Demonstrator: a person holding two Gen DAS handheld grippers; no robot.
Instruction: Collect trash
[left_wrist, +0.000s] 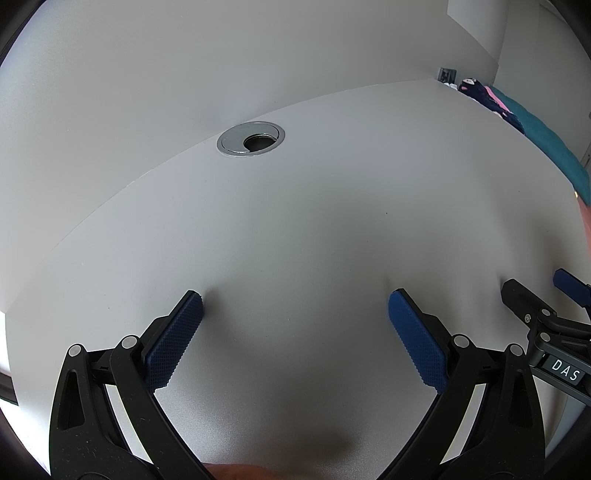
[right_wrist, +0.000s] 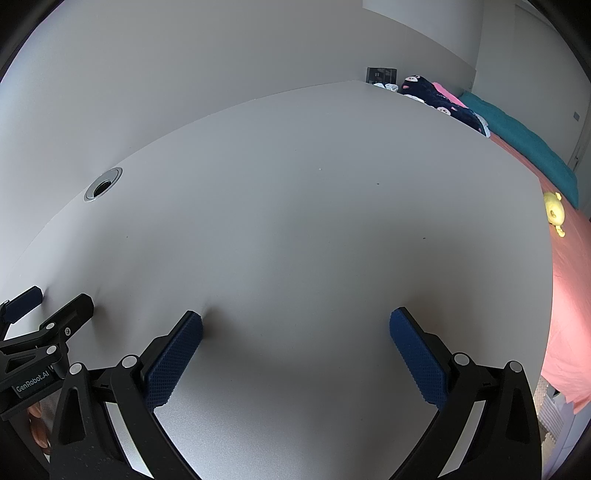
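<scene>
Grippers, two, both resting low over a white desk (left_wrist: 295, 240) with nothing between the jaws. Left gripper (left_wrist: 295, 314): blue ribbed pads spread wide, tips at or just above the surface; contact cannot be told. Right gripper (right_wrist: 295, 332): likewise spread wide and empty, set just beside the left one, each showing at the edge of the other's view. Desk fittings: one metal cable grommet (left_wrist: 251, 138), ahead of the left gripper and well apart from it. Desk surface: bare but for a few tiny dark specks, too small to identify. Trash: none plainly in view on the desk; where it lies relative to either gripper cannot be told. Far corner: small pale crumpled items (right_wrist: 386, 86), possibly paper or cloth, well apart from both grippers and beside a dark patterned fabric (right_wrist: 443, 99). Beyond the desk edge: teal bedding (right_wrist: 524, 140), pink sheet (right_wrist: 569, 295), yellow soft toy (right_wrist: 554, 212). Step in hand, as judged: start or search stage, nothing yet collected. Next move calls for locating a piece of trash, likely by turning the views or reaching toward the far corner, jaws kept wide.
</scene>
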